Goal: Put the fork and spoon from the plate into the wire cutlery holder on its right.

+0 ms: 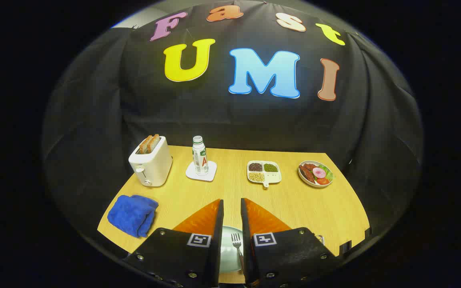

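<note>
My gripper (pixel 231 200) hovers above the near edge of the wooden table (pixel 294 208), its fingers a narrow gap apart with nothing held. Through that gap, below the fingers, I see a pale plate (pixel 227 248) with a fork (pixel 236 244) lying on it, tines pointing away from me. The fork's handle runs under the right finger (pixel 262 222). The spoon is hidden. A bit of the wire cutlery holder (pixel 320 239) peeks out just right of the right finger; most of it is covered.
Beyond the fingers stand a white toaster (pixel 151 162) with bread, a bottle (pixel 200 160) on a white coaster, a divided dish of beans (pixel 264 172) and a bowl of food (pixel 315 173). A folded blue cloth (pixel 132 214) lies near left.
</note>
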`<state>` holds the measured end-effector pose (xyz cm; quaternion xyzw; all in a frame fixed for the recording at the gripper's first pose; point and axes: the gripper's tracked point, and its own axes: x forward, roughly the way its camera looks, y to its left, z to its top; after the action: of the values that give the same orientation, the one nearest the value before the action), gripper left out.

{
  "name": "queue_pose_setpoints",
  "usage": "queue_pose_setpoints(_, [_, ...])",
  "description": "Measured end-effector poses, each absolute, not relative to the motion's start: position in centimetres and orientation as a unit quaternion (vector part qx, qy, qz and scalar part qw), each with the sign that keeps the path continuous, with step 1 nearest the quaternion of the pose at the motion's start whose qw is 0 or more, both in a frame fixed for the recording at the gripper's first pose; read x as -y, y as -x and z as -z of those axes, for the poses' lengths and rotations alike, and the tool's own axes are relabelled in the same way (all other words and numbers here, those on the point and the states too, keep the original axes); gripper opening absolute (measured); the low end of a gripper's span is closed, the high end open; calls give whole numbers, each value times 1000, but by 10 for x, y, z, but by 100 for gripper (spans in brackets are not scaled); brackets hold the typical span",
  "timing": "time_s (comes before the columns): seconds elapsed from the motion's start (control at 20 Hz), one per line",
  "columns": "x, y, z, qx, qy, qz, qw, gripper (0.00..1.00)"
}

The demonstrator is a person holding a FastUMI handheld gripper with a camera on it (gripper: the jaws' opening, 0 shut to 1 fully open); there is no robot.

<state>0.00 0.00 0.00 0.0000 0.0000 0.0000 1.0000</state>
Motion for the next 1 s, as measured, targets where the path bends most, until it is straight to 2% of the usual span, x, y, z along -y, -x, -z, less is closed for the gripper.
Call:
queue_pose_setpoints(0.2, [-2, 5, -8, 16, 3, -1, 1000, 24])
queue_pose_setpoints(0.6, [8, 27, -58, 114, 2, 29, 993, 24])
queue_pose_setpoints(1.0, [15, 5, -33, 63, 11, 39, 997, 24])
